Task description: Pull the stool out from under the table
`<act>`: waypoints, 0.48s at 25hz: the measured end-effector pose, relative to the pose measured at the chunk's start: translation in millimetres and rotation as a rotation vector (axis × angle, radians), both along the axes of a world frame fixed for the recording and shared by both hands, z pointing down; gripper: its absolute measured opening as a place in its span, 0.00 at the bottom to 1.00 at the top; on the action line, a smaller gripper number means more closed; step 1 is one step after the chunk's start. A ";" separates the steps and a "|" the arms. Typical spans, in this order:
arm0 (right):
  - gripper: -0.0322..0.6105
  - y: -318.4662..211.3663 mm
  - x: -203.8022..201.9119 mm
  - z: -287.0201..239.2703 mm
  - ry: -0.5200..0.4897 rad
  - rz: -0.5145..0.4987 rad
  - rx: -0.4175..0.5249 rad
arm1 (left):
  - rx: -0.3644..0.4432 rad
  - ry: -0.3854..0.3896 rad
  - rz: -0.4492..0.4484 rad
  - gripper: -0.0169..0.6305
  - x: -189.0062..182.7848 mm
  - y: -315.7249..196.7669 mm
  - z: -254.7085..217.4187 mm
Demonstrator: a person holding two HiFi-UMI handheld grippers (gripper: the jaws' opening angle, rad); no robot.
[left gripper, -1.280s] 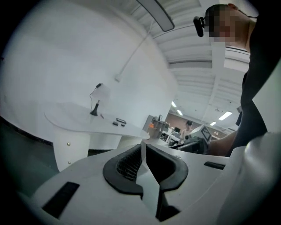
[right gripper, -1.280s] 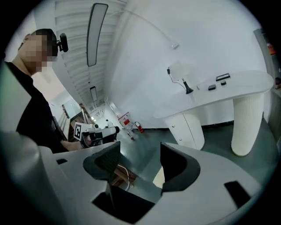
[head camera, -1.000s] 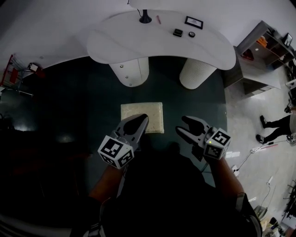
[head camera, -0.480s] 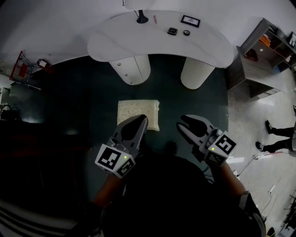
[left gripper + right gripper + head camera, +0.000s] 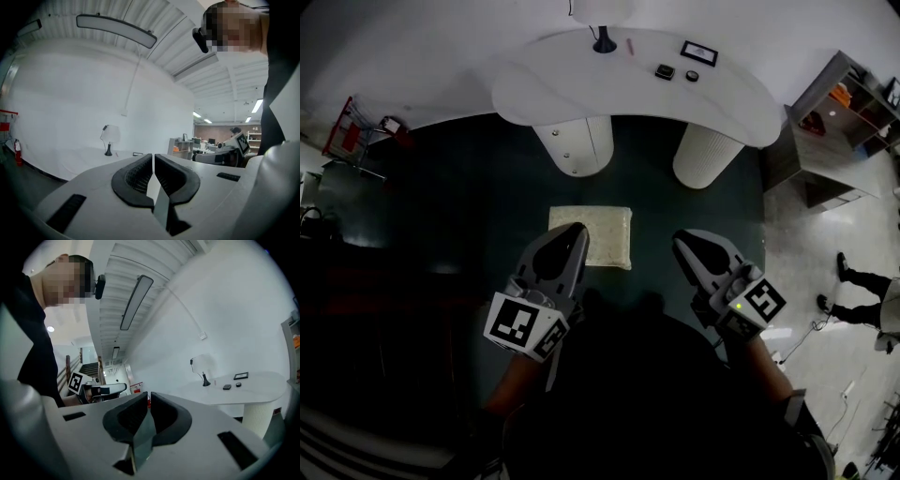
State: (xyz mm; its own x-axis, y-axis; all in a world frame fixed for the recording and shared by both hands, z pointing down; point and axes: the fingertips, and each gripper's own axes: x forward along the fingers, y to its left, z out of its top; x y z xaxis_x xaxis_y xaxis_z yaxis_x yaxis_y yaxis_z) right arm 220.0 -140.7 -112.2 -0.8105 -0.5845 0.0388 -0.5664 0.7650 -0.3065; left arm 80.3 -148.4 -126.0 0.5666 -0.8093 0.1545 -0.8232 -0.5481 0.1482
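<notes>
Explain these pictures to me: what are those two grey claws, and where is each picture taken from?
No robot: a person holds a two-jaw gripper in each hand. One picture comes from a head camera looking down at the left gripper and right gripper. The other two come from cameras riding on each gripper, looking along its jaws. Both are shut and empty; the right one's jaws have just been closing on nothing. A cream stool stands on dark floor, clear of the white table, which carries a lamp.
</notes>
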 end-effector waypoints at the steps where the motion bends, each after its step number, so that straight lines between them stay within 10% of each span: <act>1: 0.10 -2.0 -4.8 -2.3 0.002 0.008 0.006 | 0.010 -0.003 -0.004 0.07 -8.6 -0.8 -1.8; 12: 0.08 -9.4 -31.3 -13.7 0.086 0.053 0.062 | 0.020 0.004 0.028 0.07 -42.1 -11.1 -9.7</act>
